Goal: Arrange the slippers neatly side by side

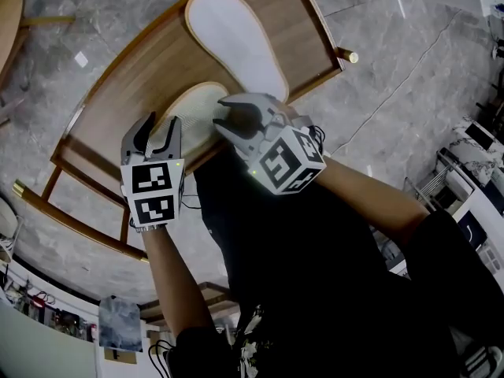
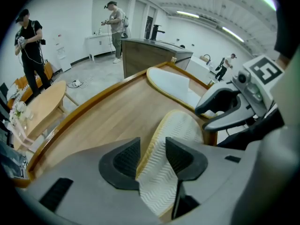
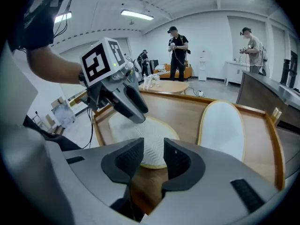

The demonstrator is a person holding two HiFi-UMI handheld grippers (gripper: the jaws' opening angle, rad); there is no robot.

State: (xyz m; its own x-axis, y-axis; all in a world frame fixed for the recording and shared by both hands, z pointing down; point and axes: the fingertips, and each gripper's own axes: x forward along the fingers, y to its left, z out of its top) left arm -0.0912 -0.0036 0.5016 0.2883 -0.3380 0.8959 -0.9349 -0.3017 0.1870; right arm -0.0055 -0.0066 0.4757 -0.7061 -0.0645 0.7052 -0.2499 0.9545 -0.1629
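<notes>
Two slippers lie sole-up on a wooden table [image 1: 134, 81] with a raised rim. The far slipper [image 1: 236, 42] [image 2: 173, 83] [image 3: 222, 125] lies flat, with nothing touching it. The near slipper [image 1: 197, 101] [image 2: 180, 125] [image 3: 140, 130] has a ribbed white sole with a yellow rim. My left gripper [image 1: 160, 128] [image 2: 152, 146] is open, and the near slipper's edge runs tilted between its jaws. My right gripper [image 1: 224, 113] [image 3: 153, 146] is open at the slipper's other side, with only wood showing between its jaws.
The table's rim [image 2: 79, 114] bounds the work area, and a grey stone floor [image 1: 394, 53] surrounds it. A round wooden table [image 2: 42, 107] and a dark counter [image 2: 150, 53] stand beyond. People [image 2: 30, 46] [image 3: 178, 50] stand further back.
</notes>
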